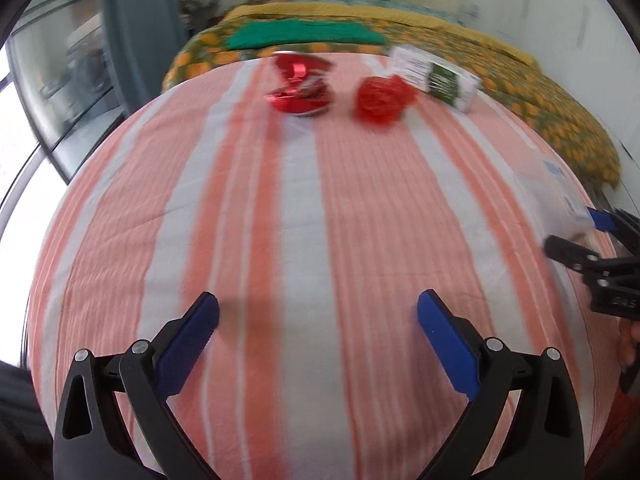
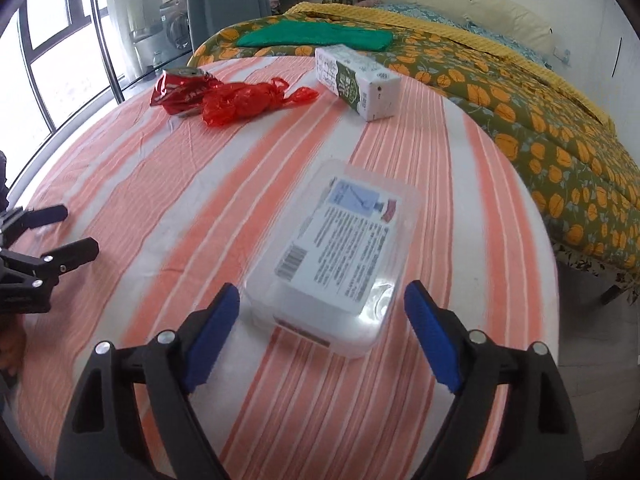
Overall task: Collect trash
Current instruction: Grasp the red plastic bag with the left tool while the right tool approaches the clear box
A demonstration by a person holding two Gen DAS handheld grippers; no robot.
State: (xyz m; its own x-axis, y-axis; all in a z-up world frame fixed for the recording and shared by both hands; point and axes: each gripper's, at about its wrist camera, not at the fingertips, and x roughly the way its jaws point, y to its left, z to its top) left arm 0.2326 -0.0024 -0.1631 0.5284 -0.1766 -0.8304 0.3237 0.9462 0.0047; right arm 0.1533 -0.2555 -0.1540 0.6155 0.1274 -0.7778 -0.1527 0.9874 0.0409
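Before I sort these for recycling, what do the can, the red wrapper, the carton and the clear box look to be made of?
Can: thin metal, glossy red, going by its dents and crushed shape.
Red wrapper: thin see-through plastic film, crinkled and twisted at the ends.
Carton: likely coated paperboard, with sharp folded edges and matte print.
Clear box: rigid transparent plastic with glare on its rounded corners and a paper label.
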